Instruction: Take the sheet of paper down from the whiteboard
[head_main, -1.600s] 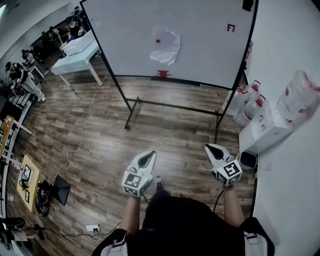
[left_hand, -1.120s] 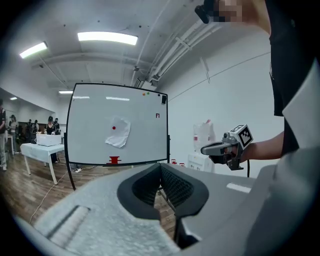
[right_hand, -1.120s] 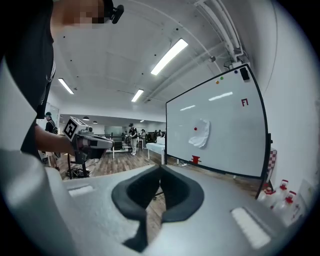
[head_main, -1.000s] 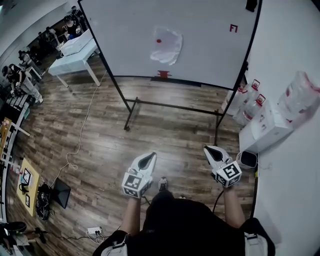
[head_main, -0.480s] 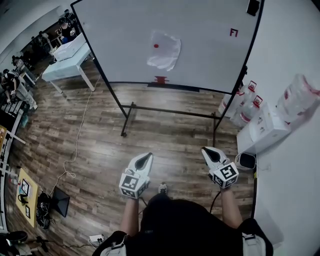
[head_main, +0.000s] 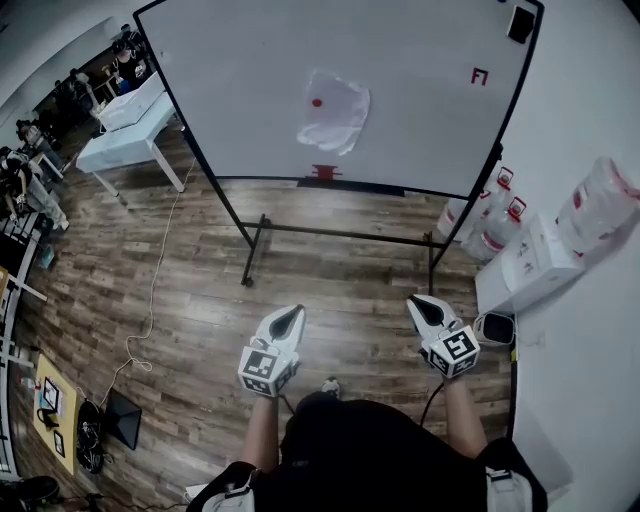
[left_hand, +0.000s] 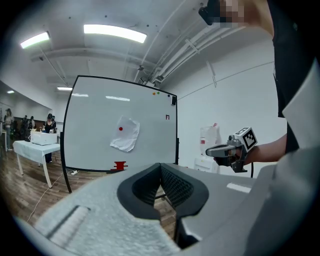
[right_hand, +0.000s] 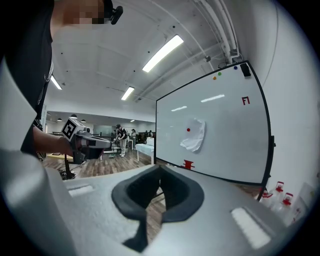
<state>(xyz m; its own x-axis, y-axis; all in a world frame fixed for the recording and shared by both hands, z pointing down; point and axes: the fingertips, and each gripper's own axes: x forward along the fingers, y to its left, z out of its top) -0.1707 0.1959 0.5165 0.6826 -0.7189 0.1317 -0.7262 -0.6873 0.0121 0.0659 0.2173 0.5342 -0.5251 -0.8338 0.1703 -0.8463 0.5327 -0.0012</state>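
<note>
A crumpled white sheet of paper (head_main: 335, 110) hangs on the whiteboard (head_main: 420, 100), pinned by a small red magnet (head_main: 317, 102). The board stands on a black frame some way ahead of me. My left gripper (head_main: 290, 317) and right gripper (head_main: 419, 303) are held side by side over the wood floor, well short of the board, both shut and empty. The left gripper view has the paper (left_hand: 125, 134) far off, above its closed jaws (left_hand: 160, 168). From the right gripper view the paper (right_hand: 194, 134) is likewise distant, beyond its closed jaws (right_hand: 160, 173).
A red item (head_main: 325, 172) sits on the board's lower ledge. Water jugs (head_main: 480, 230), a white box (head_main: 530, 265) and a small bin (head_main: 495, 327) line the right wall. A white table (head_main: 125, 130) and people are at back left. A cable (head_main: 150, 290) trails across the floor.
The whiteboard and paper have drawn nearer and look larger in the head view. Both grippers have advanced towards the board with the person and stayed shut.
</note>
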